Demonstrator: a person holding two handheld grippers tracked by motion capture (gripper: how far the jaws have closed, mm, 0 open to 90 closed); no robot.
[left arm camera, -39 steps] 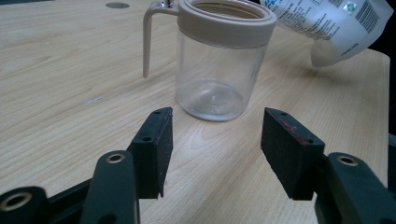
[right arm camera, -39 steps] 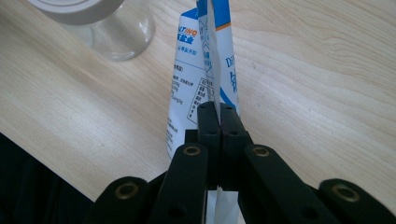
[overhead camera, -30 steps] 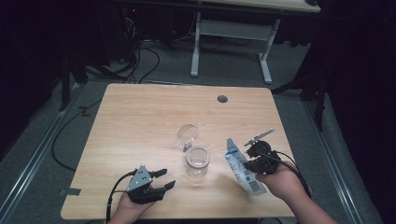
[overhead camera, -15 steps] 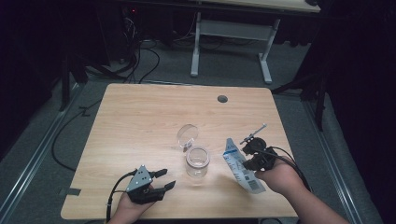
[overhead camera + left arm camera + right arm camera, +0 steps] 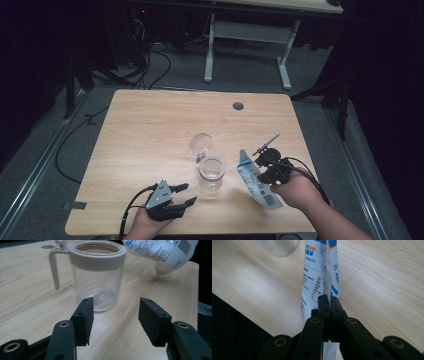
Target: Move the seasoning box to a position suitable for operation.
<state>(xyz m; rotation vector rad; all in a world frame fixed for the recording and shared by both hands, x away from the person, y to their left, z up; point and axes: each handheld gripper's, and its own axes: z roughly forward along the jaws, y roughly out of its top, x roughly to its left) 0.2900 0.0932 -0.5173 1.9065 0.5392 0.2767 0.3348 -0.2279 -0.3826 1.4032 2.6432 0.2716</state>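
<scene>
Tabletop of pale wood grain (image 5: 150,130) carries everything here, a small dark round hole (image 5: 238,106) near its far edge. Next in size is the white plastic pouch with blue and black print (image 5: 256,186), held up off the wood at the person's right, its upper end leaning toward the jar. The right hand (image 5: 295,190) comes in from the bottom right corner with the forearm angled inward, and the right gripper (image 5: 328,302) has its jaws pressed together on the pouch's flat edge, which runs between the pads in the right gripper view. The clear glass jar with a beige collar (image 5: 211,173) stands upright near the middle of the table's near half, just left of the pouch, its round hinged lid (image 5: 200,145) swung open behind it. The left hand (image 5: 150,220) rests low at the near edge, and the left gripper (image 5: 115,312) points at the jar's base; its jaws stand wide apart, having just closed slightly, with nothing between them.
</scene>
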